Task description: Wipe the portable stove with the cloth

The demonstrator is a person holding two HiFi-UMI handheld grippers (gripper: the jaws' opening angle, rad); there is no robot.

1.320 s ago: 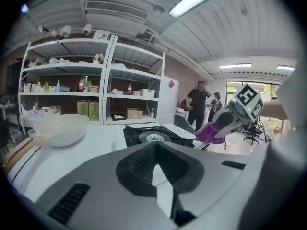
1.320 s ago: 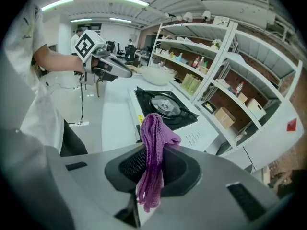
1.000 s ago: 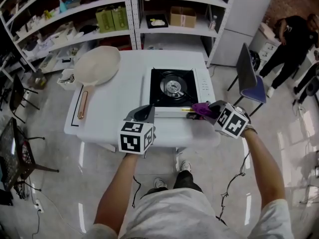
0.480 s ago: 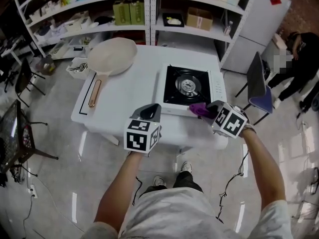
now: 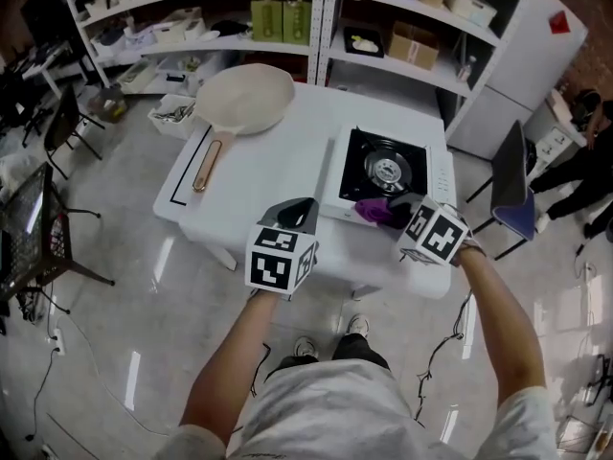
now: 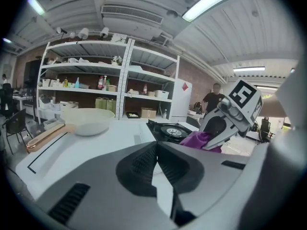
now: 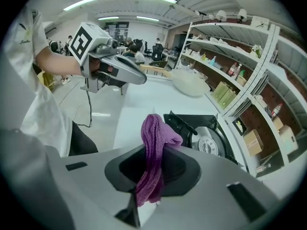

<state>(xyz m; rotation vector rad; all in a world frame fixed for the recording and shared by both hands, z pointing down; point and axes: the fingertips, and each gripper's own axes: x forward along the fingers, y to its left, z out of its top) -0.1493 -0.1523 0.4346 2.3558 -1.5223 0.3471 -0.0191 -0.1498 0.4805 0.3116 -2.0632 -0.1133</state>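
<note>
The pan (image 5: 244, 99) rests at the far left of the surface (image 5: 287, 166). The left tool (image 5: 295, 216) hovers above the near edge of the surface, just left of the portable stove (image 5: 383, 171), its jaws closed together with nothing between them. The right tool (image 5: 400, 214) is clamped on the purple cloth (image 5: 374, 209), which sits at the near edge of the stove.
</note>
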